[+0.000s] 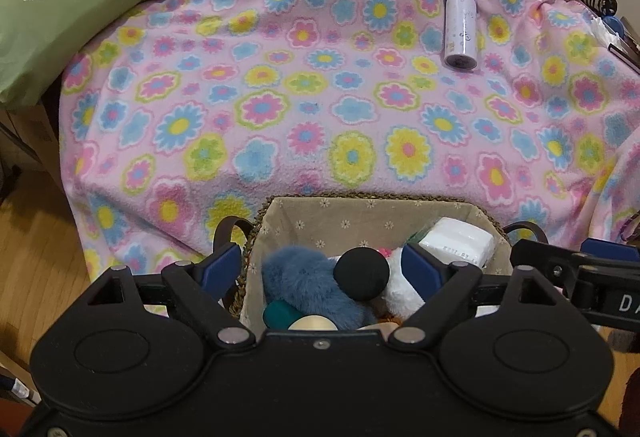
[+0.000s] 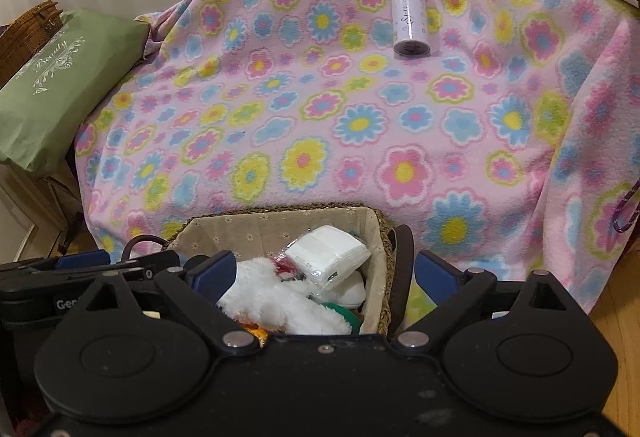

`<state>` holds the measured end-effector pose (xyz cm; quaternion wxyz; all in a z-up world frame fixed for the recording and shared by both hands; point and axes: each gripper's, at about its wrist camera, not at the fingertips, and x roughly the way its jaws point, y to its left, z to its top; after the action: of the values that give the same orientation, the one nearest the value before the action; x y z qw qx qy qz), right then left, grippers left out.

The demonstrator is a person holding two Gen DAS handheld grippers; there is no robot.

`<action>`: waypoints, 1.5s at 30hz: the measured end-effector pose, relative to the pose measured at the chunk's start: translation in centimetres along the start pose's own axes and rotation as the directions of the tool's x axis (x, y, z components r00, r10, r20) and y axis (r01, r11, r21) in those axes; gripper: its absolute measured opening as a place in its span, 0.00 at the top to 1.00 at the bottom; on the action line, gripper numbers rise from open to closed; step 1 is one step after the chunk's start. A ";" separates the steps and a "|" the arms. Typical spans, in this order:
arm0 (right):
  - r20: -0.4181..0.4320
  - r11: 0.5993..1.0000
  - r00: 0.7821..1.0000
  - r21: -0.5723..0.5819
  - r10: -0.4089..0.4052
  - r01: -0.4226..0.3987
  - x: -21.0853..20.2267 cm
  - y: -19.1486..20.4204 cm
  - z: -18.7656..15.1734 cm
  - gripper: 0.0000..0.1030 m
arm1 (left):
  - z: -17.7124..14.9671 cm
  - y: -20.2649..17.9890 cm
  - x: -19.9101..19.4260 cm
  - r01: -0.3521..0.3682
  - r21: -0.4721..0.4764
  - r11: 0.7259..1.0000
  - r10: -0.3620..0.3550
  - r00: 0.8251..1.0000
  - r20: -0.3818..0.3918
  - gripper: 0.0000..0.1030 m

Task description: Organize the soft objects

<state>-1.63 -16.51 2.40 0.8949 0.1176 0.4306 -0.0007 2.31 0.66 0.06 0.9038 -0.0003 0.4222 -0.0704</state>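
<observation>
While both tongs hang over the lined woven basket (image 1: 368,215) in front of the flowered pink blanket (image 1: 304,89), the left tongs (image 1: 324,269) stand spread wide with nothing between their blue pads, and the right tongs (image 2: 326,273) gape just as wide, also empty. Inside the basket lie a blue furry toy (image 1: 298,283), a black round piece (image 1: 362,273), a white plush toy (image 2: 276,303) and a wrapped white tissue pack (image 2: 326,251). A purple-capped bottle (image 1: 461,25) lies on the blanket well beyond, with a green pillow (image 1: 60,9) off to the left.
</observation>
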 end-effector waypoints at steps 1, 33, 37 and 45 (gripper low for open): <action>-0.001 1.000 1.000 -0.001 -0.003 0.003 0.0 0.0 0.0 0.05 | 0.0 0.0 -0.1 -0.001 0.002 1.000 0.001 1.000 0.002 0.17; -0.003 1.000 1.000 -0.011 -0.026 0.026 -0.5 0.0 -0.3 0.01 | -0.2 -0.2 -0.3 -0.049 0.009 0.999 0.049 0.999 0.009 0.11; -0.003 1.000 1.000 -0.010 -0.027 0.027 -0.4 0.0 -0.3 0.01 | -0.1 0.0 -0.2 -0.048 0.000 0.999 0.048 0.999 0.002 0.11; -0.006 1.000 1.000 -0.008 -0.026 0.026 -0.3 -0.1 -0.4 0.01 | -0.1 0.0 -0.2 -0.048 -0.001 0.999 0.048 0.999 0.000 0.11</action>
<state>-2.13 -16.51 2.42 0.8938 0.1084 0.4350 -0.0101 2.10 0.72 0.10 0.9051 0.0094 0.4222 -0.0486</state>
